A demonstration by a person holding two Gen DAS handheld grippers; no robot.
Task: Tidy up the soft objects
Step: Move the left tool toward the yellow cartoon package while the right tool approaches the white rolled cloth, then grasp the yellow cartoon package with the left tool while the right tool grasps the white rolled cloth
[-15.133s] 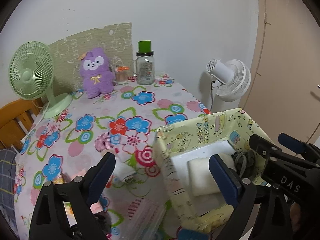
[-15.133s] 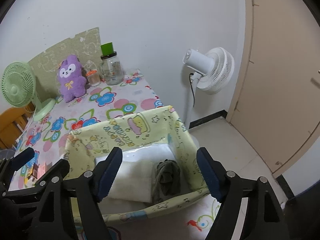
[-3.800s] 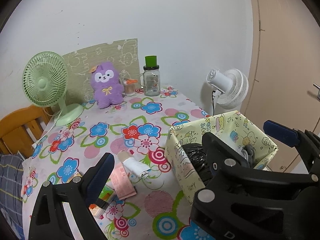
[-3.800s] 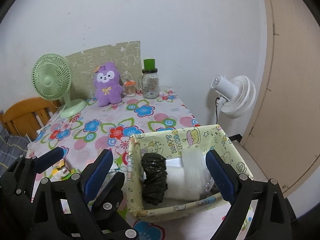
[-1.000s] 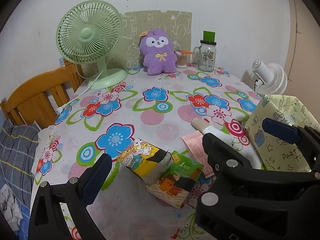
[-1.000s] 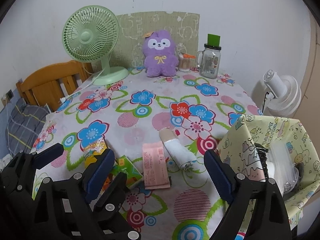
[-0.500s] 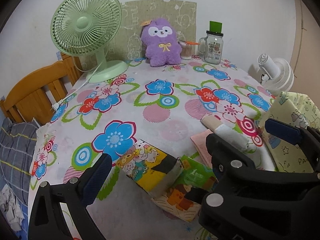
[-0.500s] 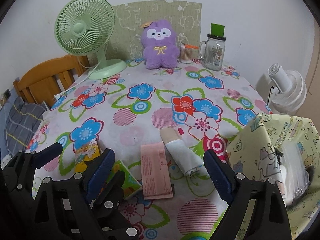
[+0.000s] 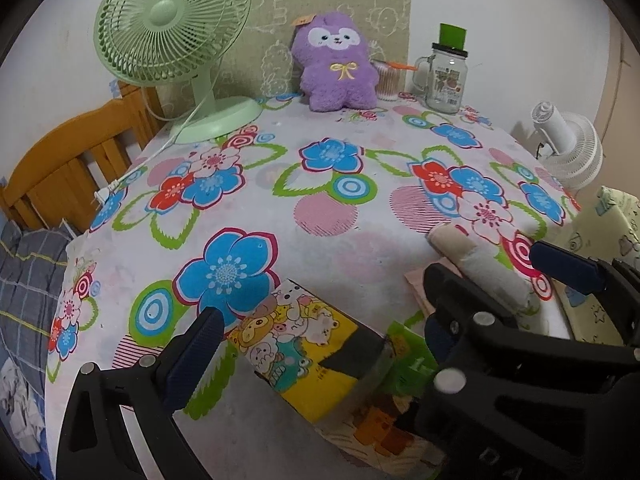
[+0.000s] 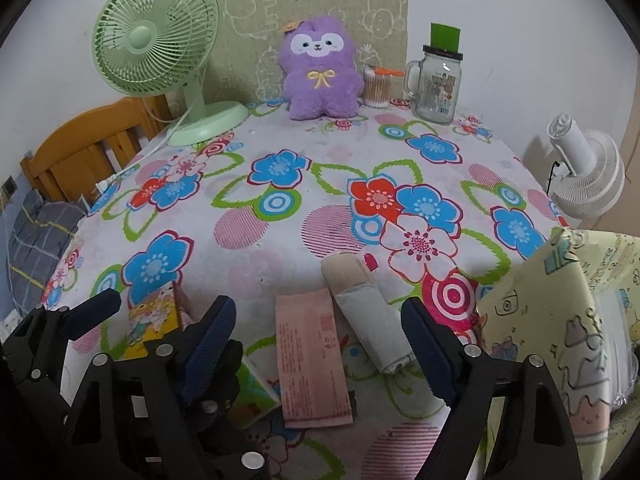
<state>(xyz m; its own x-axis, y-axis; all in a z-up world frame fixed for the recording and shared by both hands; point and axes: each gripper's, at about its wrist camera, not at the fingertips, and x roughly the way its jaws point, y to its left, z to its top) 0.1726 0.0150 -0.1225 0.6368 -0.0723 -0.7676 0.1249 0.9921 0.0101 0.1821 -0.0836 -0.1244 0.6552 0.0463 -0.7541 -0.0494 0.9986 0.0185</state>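
My left gripper (image 9: 316, 336) hangs open low over the flowered table, with a yellow cartoon tissue pack (image 9: 296, 356) lying between its fingers, untouched. A green pack (image 9: 412, 360) lies beside it, partly hidden by the right gripper's black body. My right gripper (image 10: 318, 340) has its jaws closing. A pink packet (image 10: 312, 360) and a rolled beige-white cloth (image 10: 368, 312) lie between them, and the pads press on neither. The yellow patterned fabric box (image 10: 560, 340) stands at the table's right edge. A purple plush (image 10: 320, 68) sits upright at the back.
At the back left stands a green desk fan (image 10: 156, 40), its cord trailing over the table's left edge. A glass mug jar (image 10: 438, 88) and a swab cup (image 10: 376, 88) stand beside the plush. A wooden chair (image 10: 80, 152) is left, a white fan (image 10: 588, 176) right.
Both grippers have moved forward and down toward the packs and the rolled cloth, which now look larger. The right gripper's fingers stand slightly closer together.
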